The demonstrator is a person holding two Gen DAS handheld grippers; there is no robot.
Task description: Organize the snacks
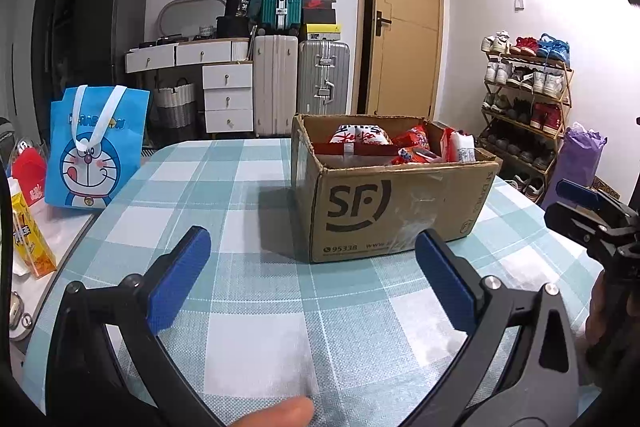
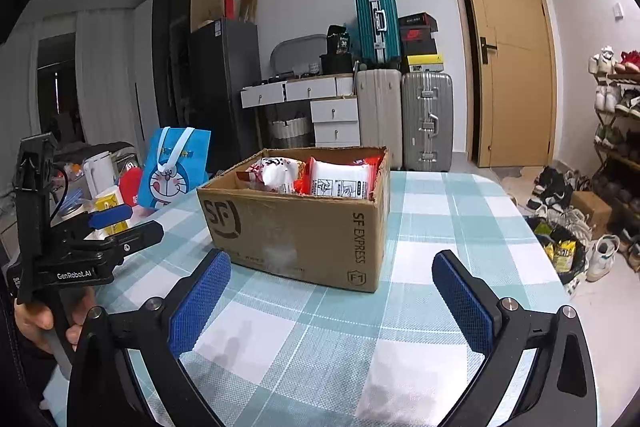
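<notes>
Both grippers, left [image 1: 312, 277] and right [image 2: 332, 297], hover with fingers spread and empty above the surface [image 2: 440, 211], facing the box [image 2: 296, 227] of snacks [image 2: 340, 181], likely ready to reach in.

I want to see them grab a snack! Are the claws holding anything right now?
No, nothing is held. The left gripper and right gripper are both open over the table, short of the snack box.

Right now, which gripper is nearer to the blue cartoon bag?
Left. The left gripper hovers over the table nearer the blue bag; the right gripper is further right, beyond the cardboard box.
</notes>
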